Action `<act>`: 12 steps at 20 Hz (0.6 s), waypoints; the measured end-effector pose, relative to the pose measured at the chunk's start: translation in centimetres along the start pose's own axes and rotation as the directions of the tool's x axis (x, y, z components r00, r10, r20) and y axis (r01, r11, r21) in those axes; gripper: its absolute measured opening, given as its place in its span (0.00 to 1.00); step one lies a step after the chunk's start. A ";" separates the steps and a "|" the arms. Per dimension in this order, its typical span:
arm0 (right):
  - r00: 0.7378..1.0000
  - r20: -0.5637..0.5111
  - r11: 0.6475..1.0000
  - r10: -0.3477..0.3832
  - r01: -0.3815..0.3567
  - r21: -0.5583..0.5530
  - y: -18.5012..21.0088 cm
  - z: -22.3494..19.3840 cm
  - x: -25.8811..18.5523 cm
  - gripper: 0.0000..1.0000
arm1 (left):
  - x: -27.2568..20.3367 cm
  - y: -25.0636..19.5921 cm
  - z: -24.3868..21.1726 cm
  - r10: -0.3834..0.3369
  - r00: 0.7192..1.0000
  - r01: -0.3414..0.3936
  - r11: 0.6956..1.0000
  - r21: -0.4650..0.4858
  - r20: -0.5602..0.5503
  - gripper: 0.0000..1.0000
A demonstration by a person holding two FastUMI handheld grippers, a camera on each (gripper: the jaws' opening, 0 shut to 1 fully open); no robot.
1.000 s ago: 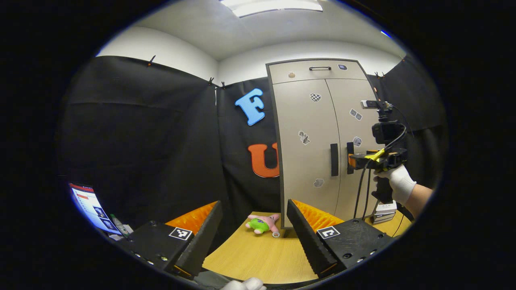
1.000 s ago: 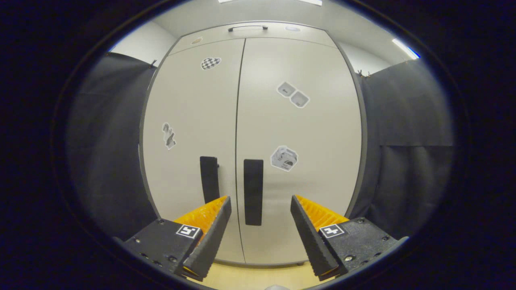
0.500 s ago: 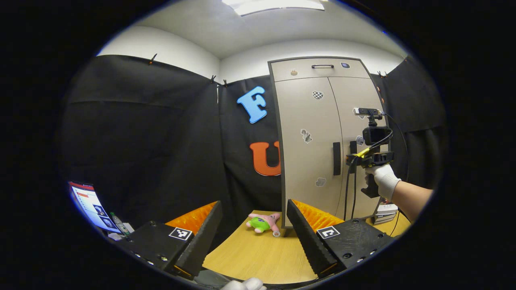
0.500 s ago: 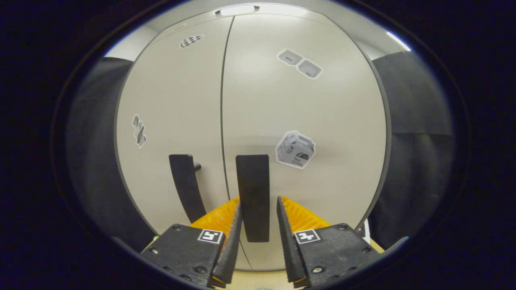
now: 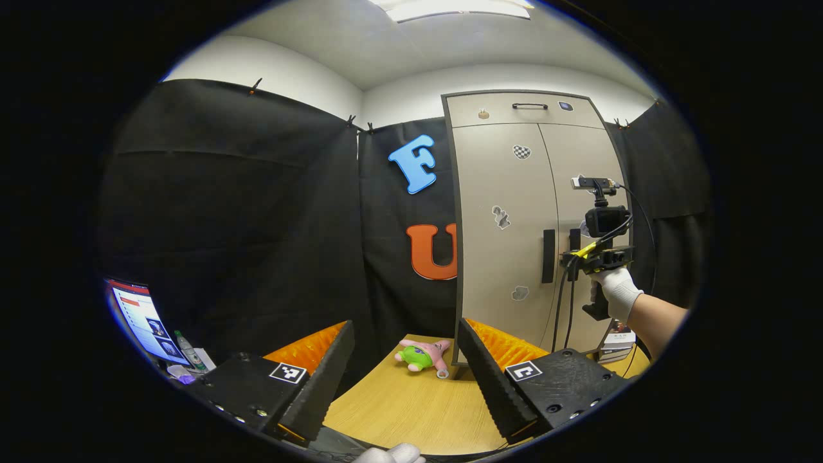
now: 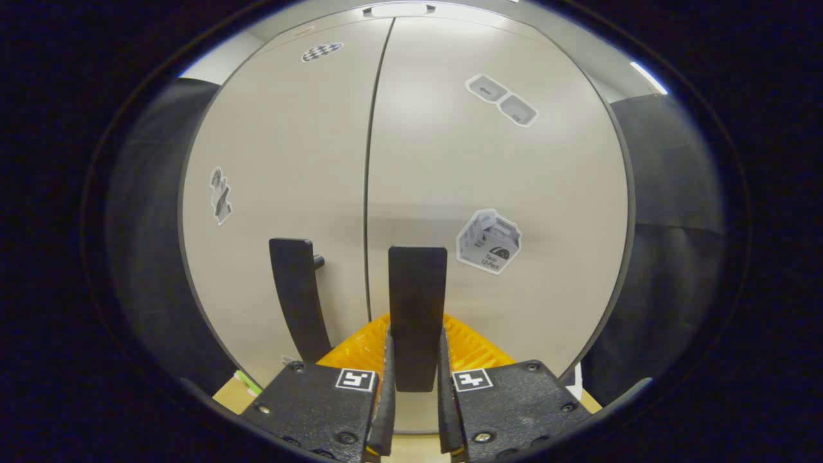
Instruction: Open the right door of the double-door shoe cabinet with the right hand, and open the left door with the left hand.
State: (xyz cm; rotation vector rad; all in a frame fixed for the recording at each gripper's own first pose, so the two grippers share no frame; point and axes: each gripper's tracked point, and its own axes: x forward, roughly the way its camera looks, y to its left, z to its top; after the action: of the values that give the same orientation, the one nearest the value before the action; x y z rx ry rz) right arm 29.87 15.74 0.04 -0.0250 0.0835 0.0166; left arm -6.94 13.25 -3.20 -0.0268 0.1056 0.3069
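Right gripper (image 6: 415, 411) is pinching the right door's handle (image 6: 416, 308) on the shoe cabinet (image 5: 501, 193), while the left gripper (image 5: 405, 370) hangs spread wide over the table (image 5: 398, 411).

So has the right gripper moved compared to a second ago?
Yes. The right gripper has gone forward to the cabinet and closed its fingers on the right door handle, which earlier stood off between open fingers.

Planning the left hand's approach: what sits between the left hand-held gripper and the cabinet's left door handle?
In the left gripper view, bare tabletop and a plush toy near the cabinet's foot lie ahead of the left hand-held gripper; the left door handle hangs free.
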 end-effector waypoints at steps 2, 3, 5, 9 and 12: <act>1.000 -0.003 1.000 0.019 -0.019 0.000 0.0 0.1 -0.2 0.26 | 0.0 -0.3 0.0 -0.007 1.000 0.007 1.000 -0.003 0.003 0.96; 1.000 -0.007 1.000 0.031 -0.031 -0.001 0.0 0.0 -0.4 0.25 | -0.1 -0.4 0.0 -0.011 1.000 0.011 1.000 -0.002 0.005 0.96; 0.999 -0.006 0.999 0.044 -0.044 0.000 -0.1 0.0 -0.8 0.23 | -0.3 -0.5 0.0 -0.018 1.000 0.018 1.000 -0.004 0.007 0.96; 0.998 -0.005 0.998 0.060 -0.060 -0.003 -0.7 -0.4 -3.0 0.22 | -1.1 -0.9 0.0 -0.037 0.999 0.037 0.999 -0.010 0.012 0.96; 0.998 -0.002 0.998 0.069 -0.069 -0.011 -1.3 -0.7 -4.9 0.22 | -1.9 -1.4 -0.2 -0.053 0.998 0.054 0.998 -0.019 0.014 0.96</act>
State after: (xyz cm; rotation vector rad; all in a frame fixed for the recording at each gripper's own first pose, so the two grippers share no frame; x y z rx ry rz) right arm 24.97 14.32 -0.22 -0.0332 0.0859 0.0863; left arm -8.37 11.30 -3.20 -0.0462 0.0880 0.2545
